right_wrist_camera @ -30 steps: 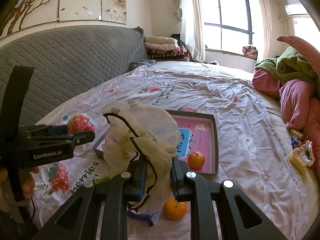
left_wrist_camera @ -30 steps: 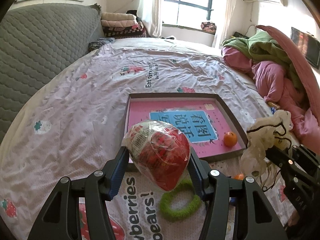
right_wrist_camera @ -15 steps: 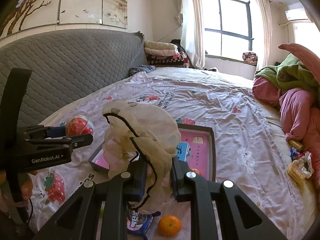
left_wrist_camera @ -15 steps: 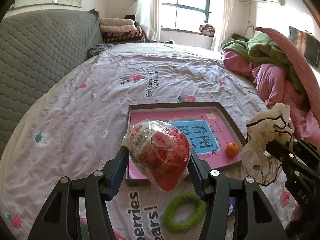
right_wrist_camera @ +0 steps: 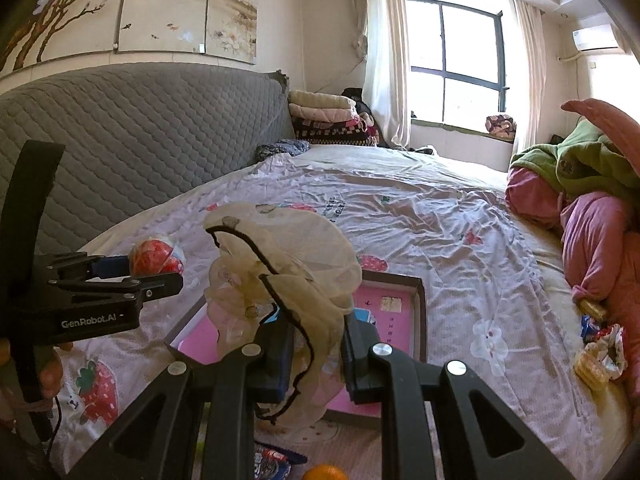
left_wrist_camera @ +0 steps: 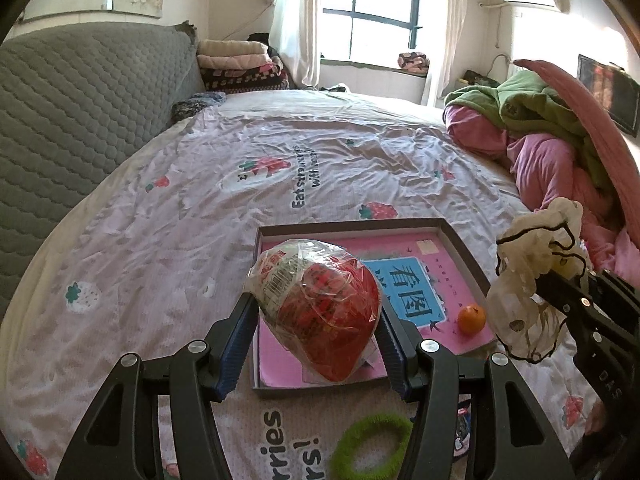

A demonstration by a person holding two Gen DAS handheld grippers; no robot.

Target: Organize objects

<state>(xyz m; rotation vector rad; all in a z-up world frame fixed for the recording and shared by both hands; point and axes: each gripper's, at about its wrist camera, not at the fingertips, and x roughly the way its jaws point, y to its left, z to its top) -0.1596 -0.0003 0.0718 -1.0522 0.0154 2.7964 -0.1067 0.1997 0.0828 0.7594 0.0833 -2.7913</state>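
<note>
Objects: a shallow box [left_wrist_camera: 460, 240] with a pink printed sheet inside lay on the near part of the bed [left_wrist_camera: 200, 200]; a small orange [left_wrist_camera: 471, 318] sat in its near right corner.
Bed: the strawberry-print cover spread wide, with bare room to the left of the box and beyond its far rim.
Edges: a grey quilted headboard [left_wrist_camera: 80, 120] closed the left side; a heap of pink and green bedding [left_wrist_camera: 552, 152] crowded the far right.
Left gripper [left_wrist_camera: 316, 344]: its blue-padded fingers pinched a red packet in clear wrap [left_wrist_camera: 320, 308], held over the near left part of the box.
Right gripper [right_wrist_camera: 316, 354]: pressed tight on a cream gauzy cloth with black trim [right_wrist_camera: 280, 264], which billowed above the fingers; it hung at the right rim of the box.
Loose items: a green fuzzy ring [left_wrist_camera: 372, 444] lay on the cover just near of the box; a second orange [right_wrist_camera: 324, 473] and a blue wrapper [right_wrist_camera: 272, 460] lay at the near edge of the right wrist view; snack wrappers [right_wrist_camera: 600, 352] lay by the pink bedding.
Change: compared with a second earlier, the box and its orange sat lower in both views and more of the far bed showed; both grips were unchanged.
</note>
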